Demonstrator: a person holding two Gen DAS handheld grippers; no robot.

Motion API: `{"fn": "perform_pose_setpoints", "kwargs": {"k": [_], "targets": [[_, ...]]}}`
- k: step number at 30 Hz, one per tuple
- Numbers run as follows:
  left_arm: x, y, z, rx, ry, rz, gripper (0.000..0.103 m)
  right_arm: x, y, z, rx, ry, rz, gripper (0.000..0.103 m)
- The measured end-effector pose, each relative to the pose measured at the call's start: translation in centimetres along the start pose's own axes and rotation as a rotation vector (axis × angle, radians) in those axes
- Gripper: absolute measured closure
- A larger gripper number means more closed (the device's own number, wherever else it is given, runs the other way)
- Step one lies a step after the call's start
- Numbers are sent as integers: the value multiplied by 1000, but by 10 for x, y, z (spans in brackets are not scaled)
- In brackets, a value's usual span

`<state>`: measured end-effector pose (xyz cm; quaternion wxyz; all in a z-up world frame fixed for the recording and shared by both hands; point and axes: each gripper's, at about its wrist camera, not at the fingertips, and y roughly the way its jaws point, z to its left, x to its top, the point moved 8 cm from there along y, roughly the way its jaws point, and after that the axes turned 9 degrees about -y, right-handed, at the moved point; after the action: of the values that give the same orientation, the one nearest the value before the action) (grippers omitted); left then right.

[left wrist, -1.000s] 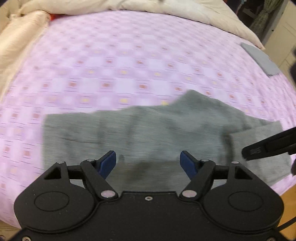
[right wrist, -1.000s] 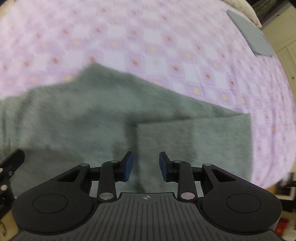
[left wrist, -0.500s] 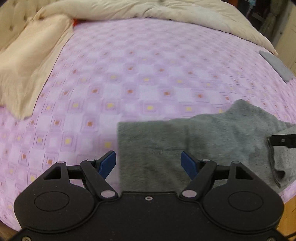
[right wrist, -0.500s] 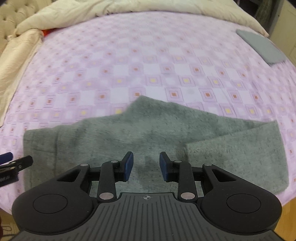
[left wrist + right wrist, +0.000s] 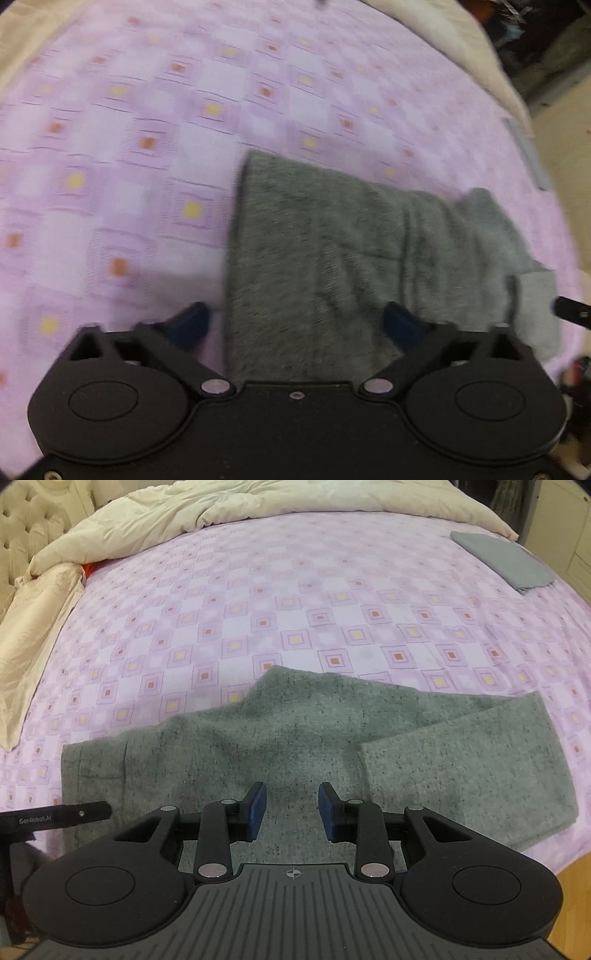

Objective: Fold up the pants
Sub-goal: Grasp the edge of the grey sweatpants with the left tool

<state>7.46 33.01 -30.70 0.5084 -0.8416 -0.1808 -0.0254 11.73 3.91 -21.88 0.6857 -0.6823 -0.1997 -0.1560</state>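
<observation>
The grey fleece pants (image 5: pixel 295 731) lie flat near the front edge of the bed, waistband at the left, the leg end folded back over itself at the right (image 5: pixel 480 775). My right gripper (image 5: pixel 291 810) is open and empty, hovering above the middle of the pants. My left gripper (image 5: pixel 295 325) is open wide and empty, low over the waistband end of the pants (image 5: pixel 314 266), its left finger over the sheet. The left gripper's finger also shows at the left edge of the right wrist view (image 5: pixel 59 816).
The bed has a purple checked sheet (image 5: pixel 295 590). A cream duvet (image 5: pixel 184 513) is bunched along the far side and left. A folded grey garment (image 5: pixel 502 561) lies at the far right. The bed's front edge and wooden floor (image 5: pixel 576 893) are at lower right.
The left gripper has dropped closer to the waistband end and turned right. The right gripper has pulled back and up, showing the whole pants. Both stay open.
</observation>
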Motion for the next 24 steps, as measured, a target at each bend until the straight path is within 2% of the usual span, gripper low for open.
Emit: {"fn": "perform_pose_setpoints", "kwargs": {"k": [3,7,13,14,16,17,18,19,21,24], "targets": [[10,6,-6,-71,31,30,2,-1,-3,-3,6,24,-6,73],[25,15,-14,-165,7,78,2,-3,-2,-9,10,58,-11,73],[29,26,-29,-165,-57,93,3,-10,2,-17,7,101,-4,73],[26,25,-30,-159,-59,89,6,-11,2,-19,7,104,-2,73],[19,19,-28,-99,-55,67,27,-14,5,-21,13,107,5,73],[17,17,-24,-54,-48,52,46,-15,8,-23,16,104,10,73],[17,14,-21,-28,-48,39,56,-14,10,-23,17,97,13,73],[17,8,-18,-31,-63,30,60,-12,13,-24,20,84,11,73],[21,-6,-16,-31,-103,1,81,-6,22,-26,33,60,3,73],[23,-20,-28,3,-72,-23,81,10,43,-26,61,5,-16,74]]}}
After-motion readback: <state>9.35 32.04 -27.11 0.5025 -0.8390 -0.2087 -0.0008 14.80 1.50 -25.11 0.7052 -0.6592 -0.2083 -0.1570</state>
